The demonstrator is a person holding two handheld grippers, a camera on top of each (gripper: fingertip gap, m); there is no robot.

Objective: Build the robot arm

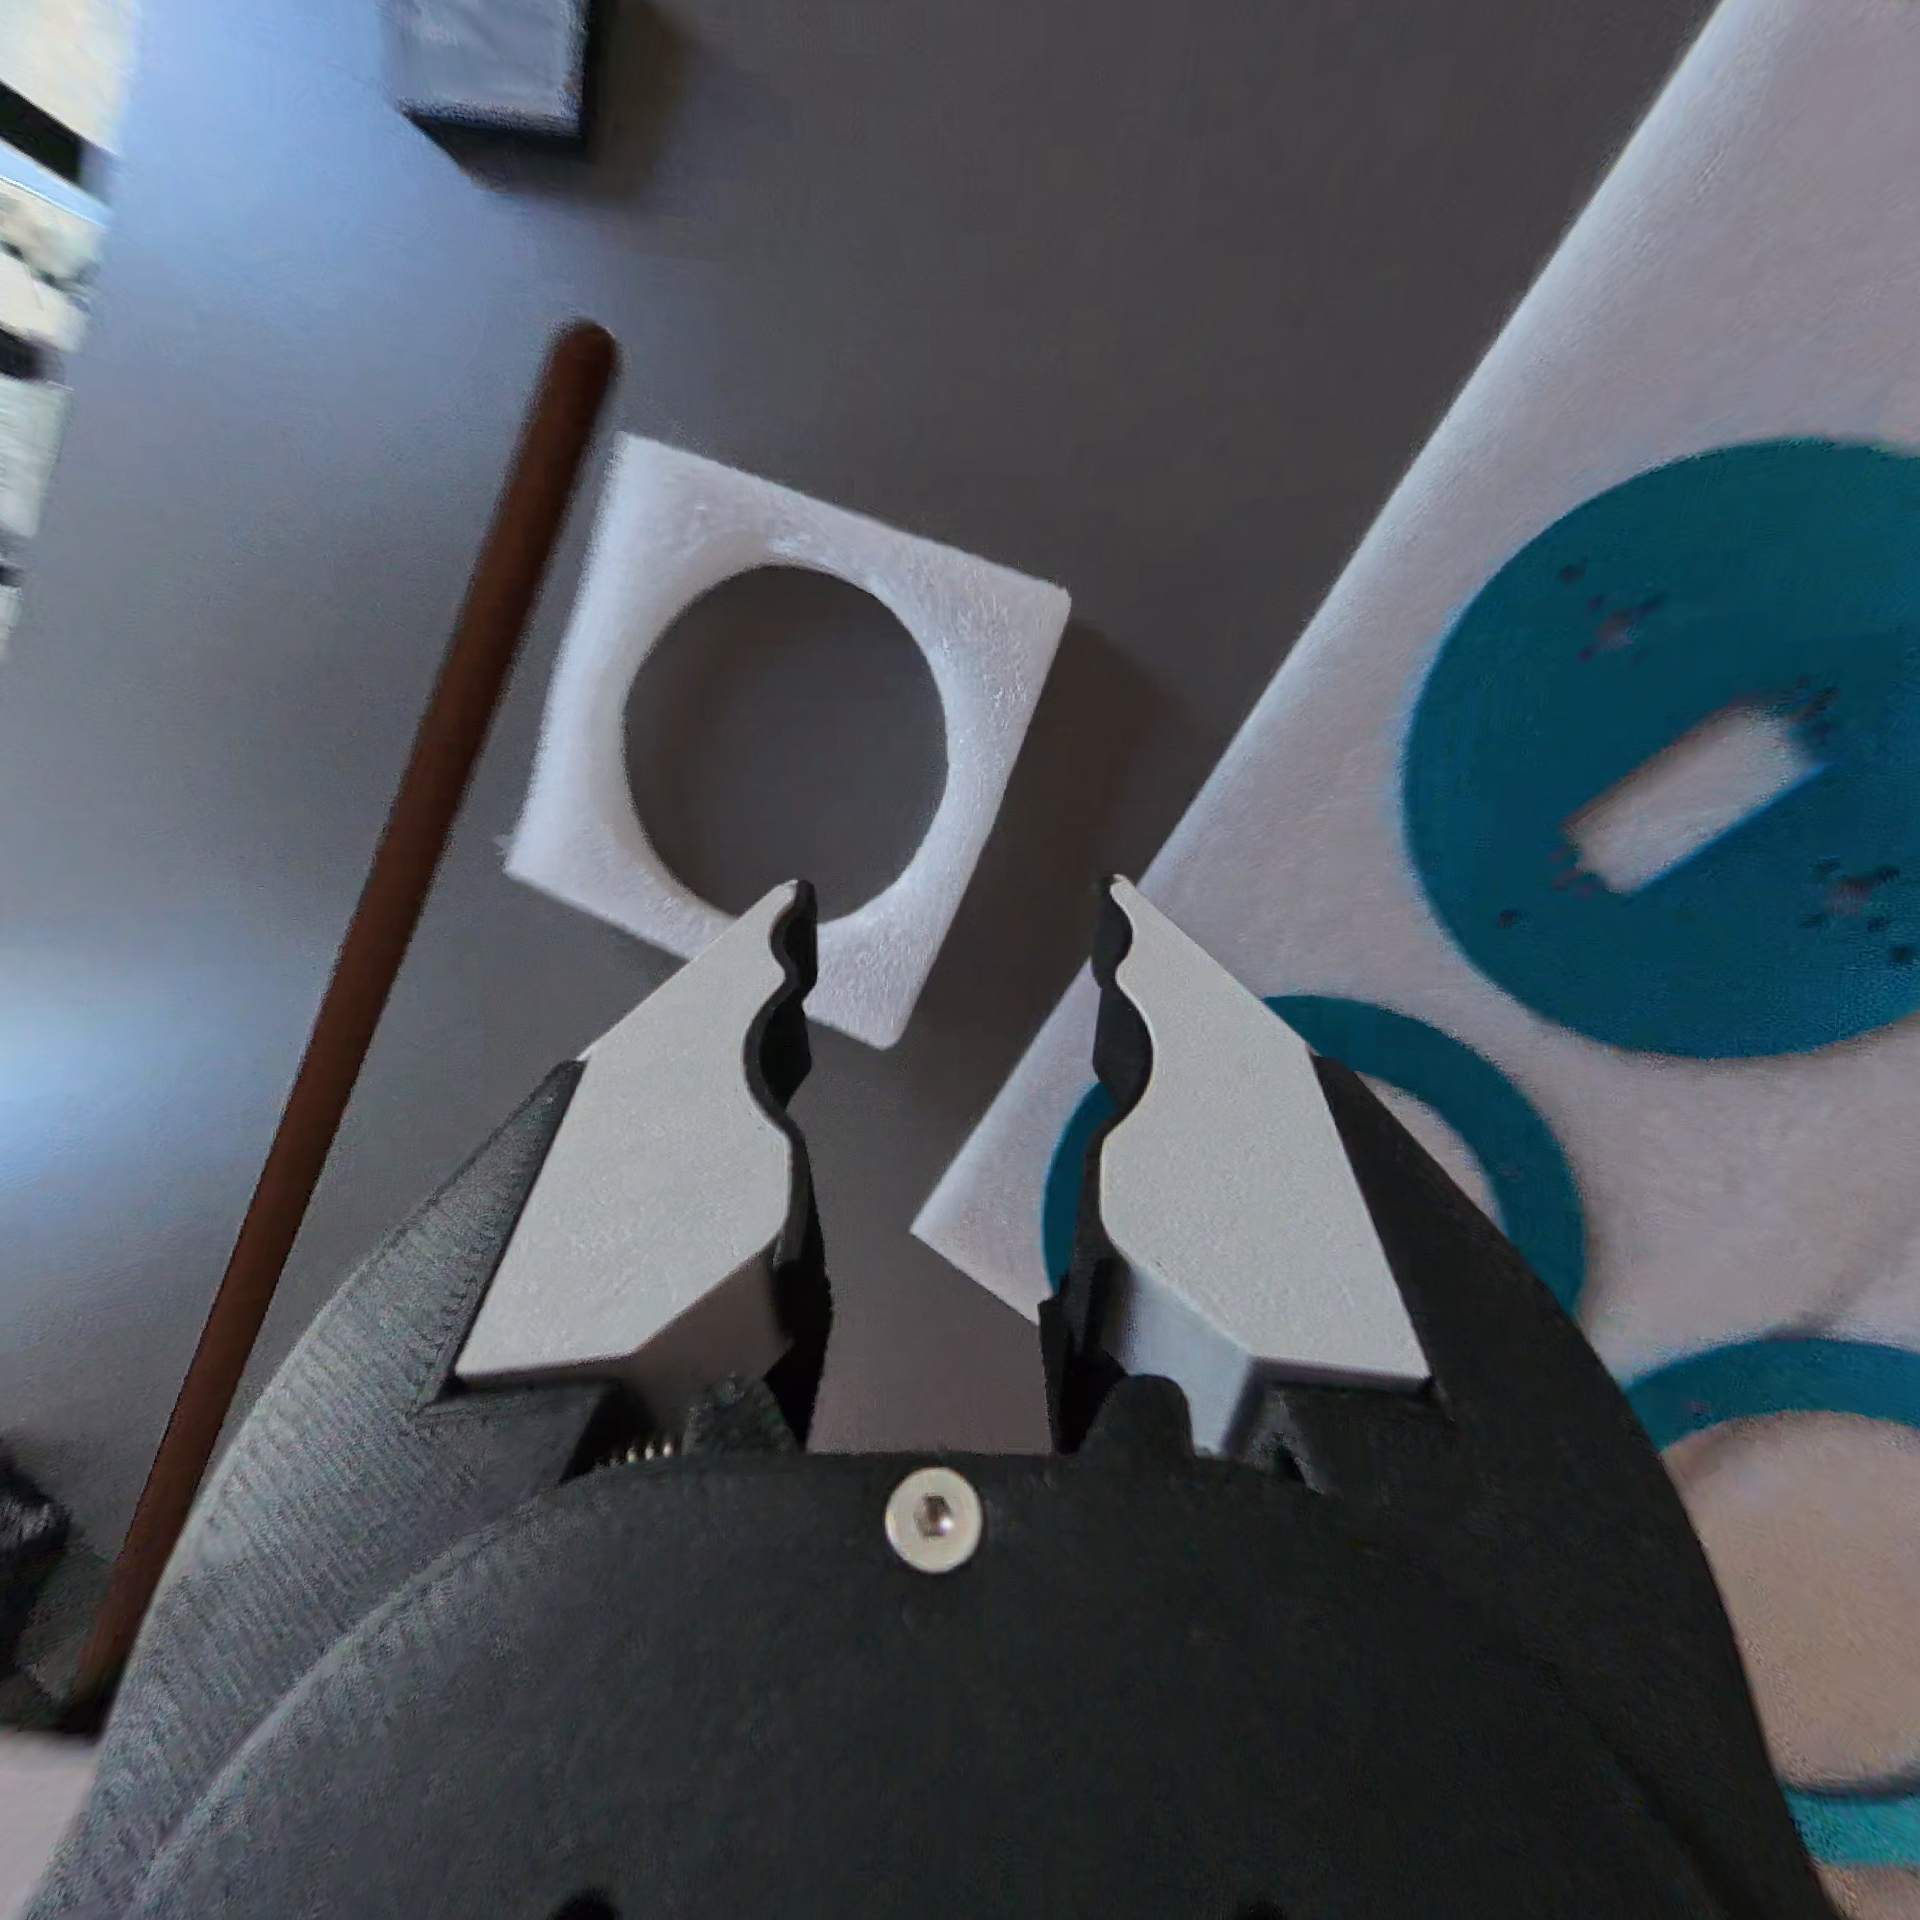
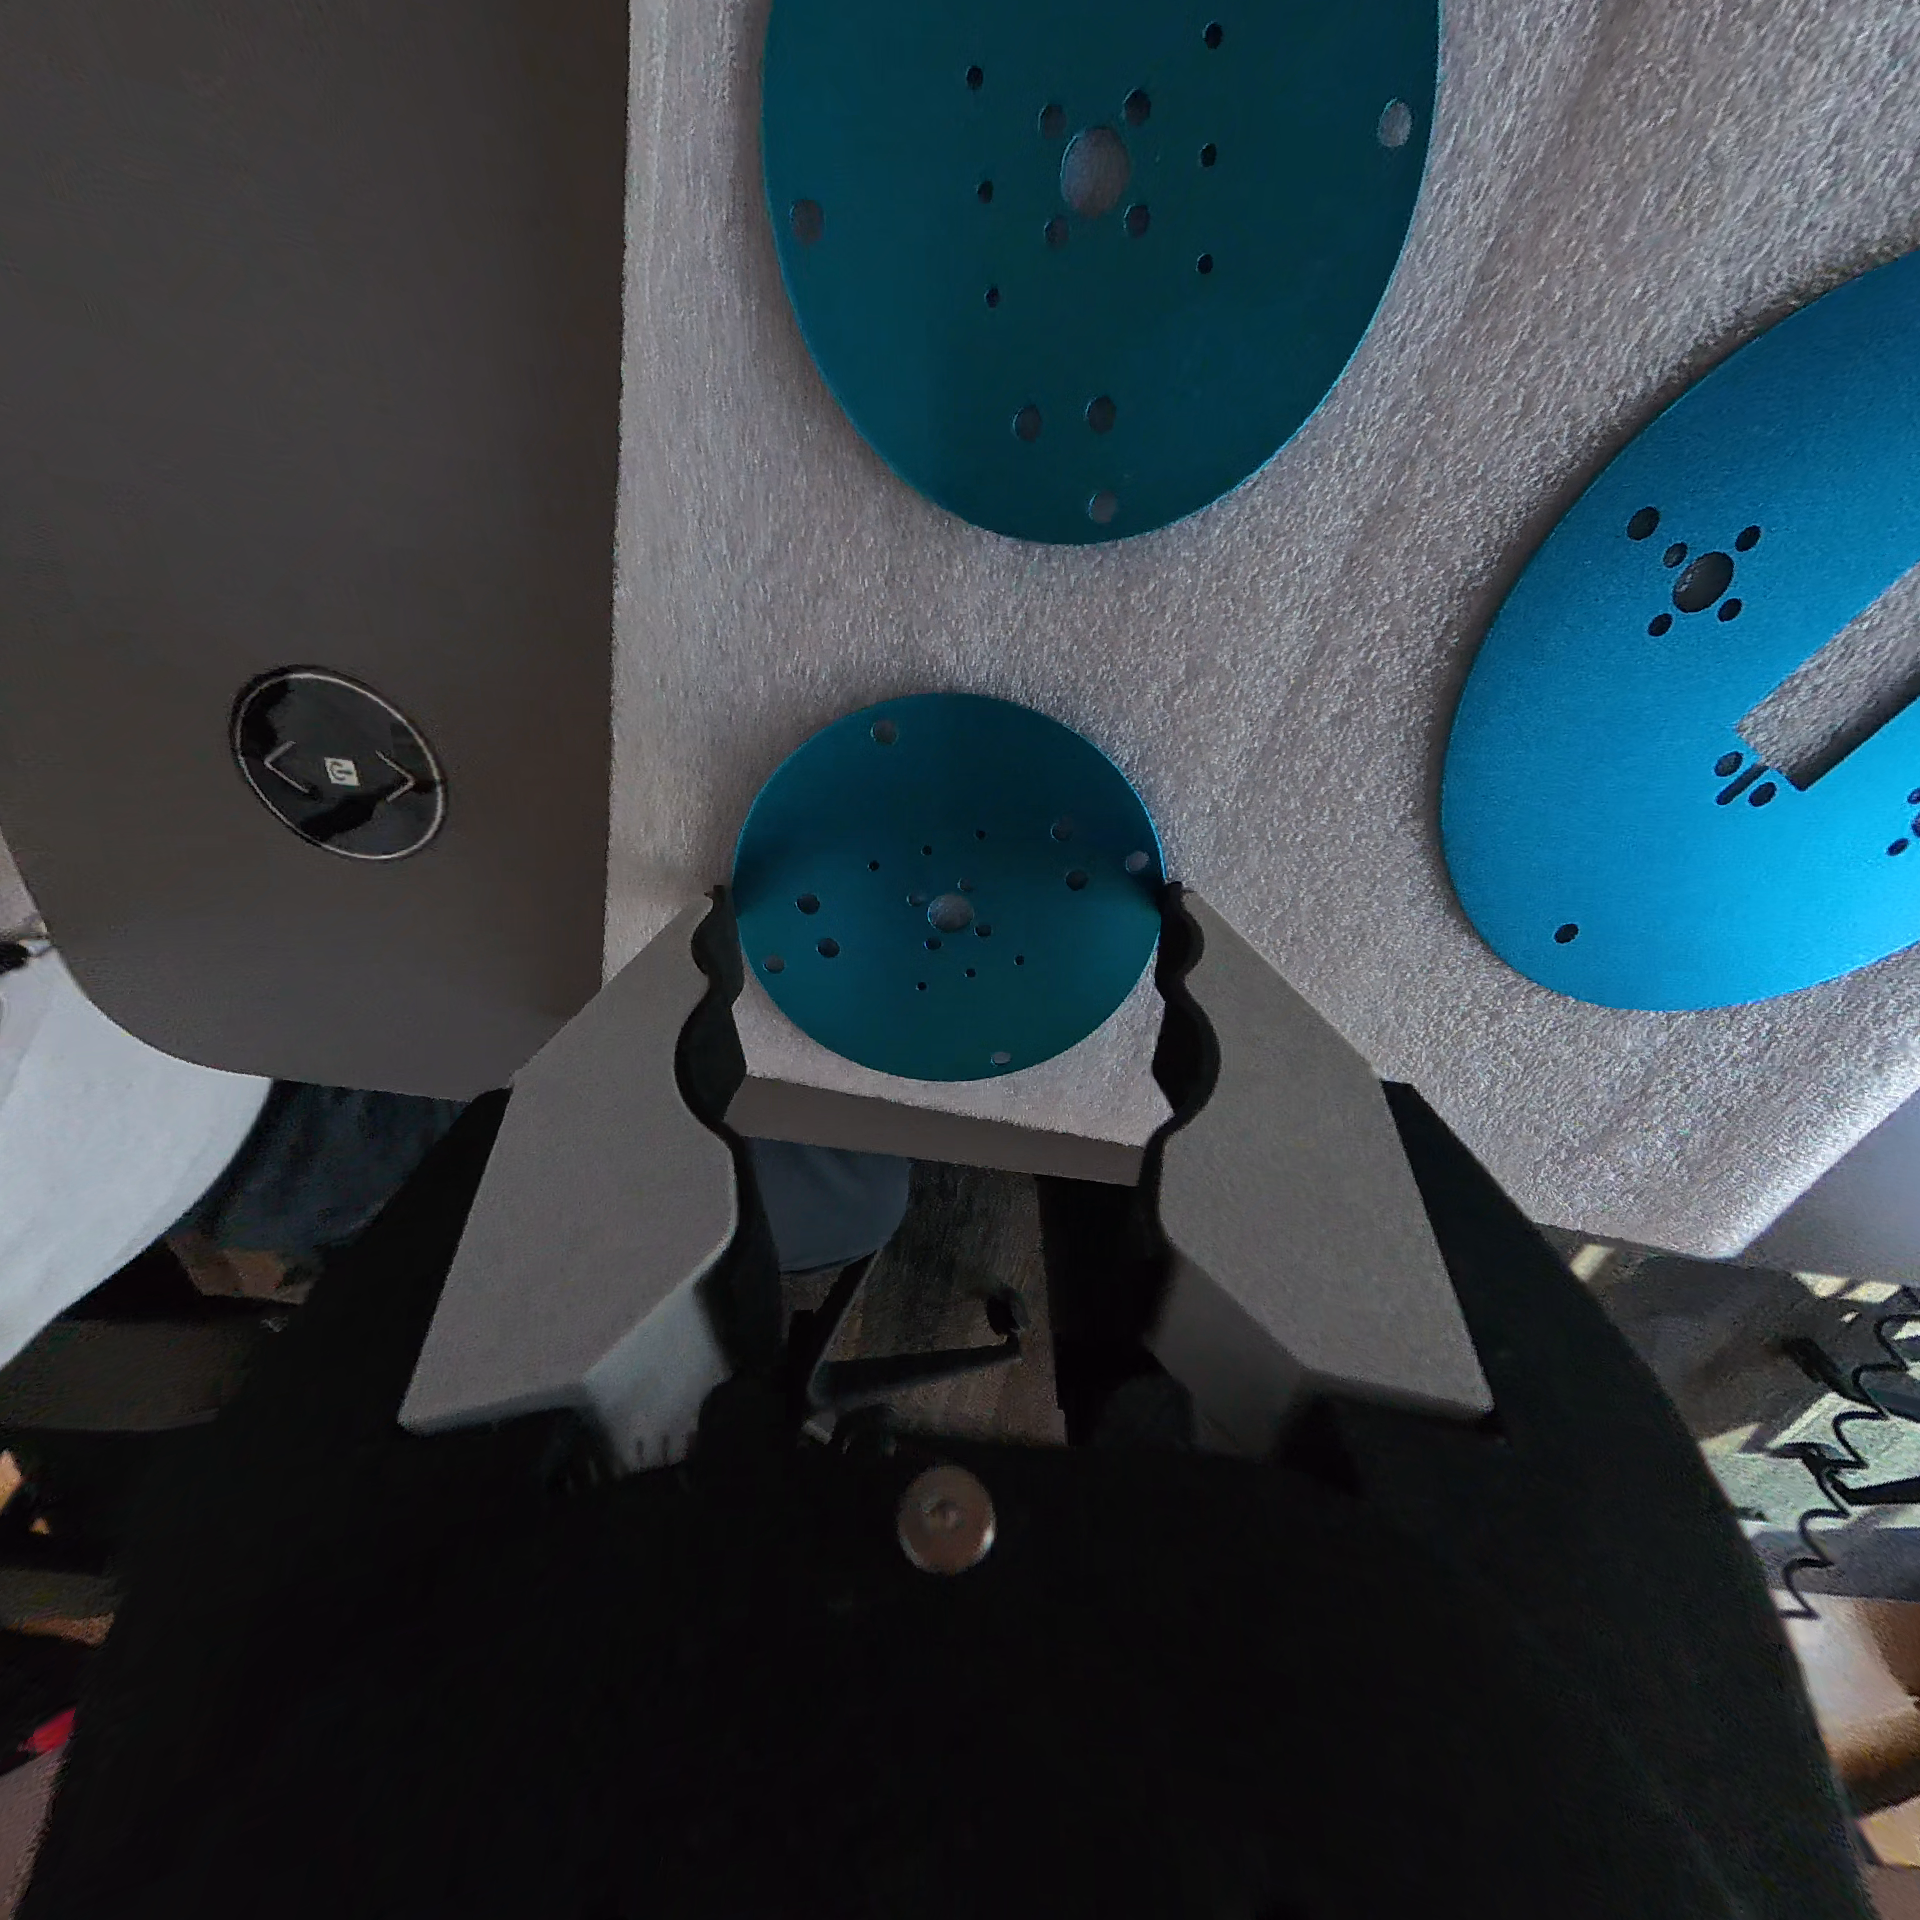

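In the right wrist view my right gripper [image 2: 945,902] is open, its tips on either side of a small teal disc [image 2: 945,831] with several holes, close to its rim. The disc lies flat near the front edge of a white foam sheet [image 2: 1299,727]. In the left wrist view my left gripper [image 1: 958,904] is open and empty, above the near edge of a white foam square [image 1: 997,644] with a round hole. The square lies on the grey table [image 1: 935,312]. The foam sheet's corner [image 1: 1195,935] lies just right of the left gripper.
A brown rod [image 1: 416,831] lies left of the foam square. A slotted teal disc [image 1: 1662,748] and teal rings [image 1: 1455,1091] lie on the sheet. A large teal disc [image 2: 1091,260] and a blue slotted disc [image 2: 1662,727] lie beyond the small one. A round black inlay [image 2: 338,764] sits in the table. The white foam square [image 1: 997,644] is about 8 cm from my left fingertips and 25 cm from my right.
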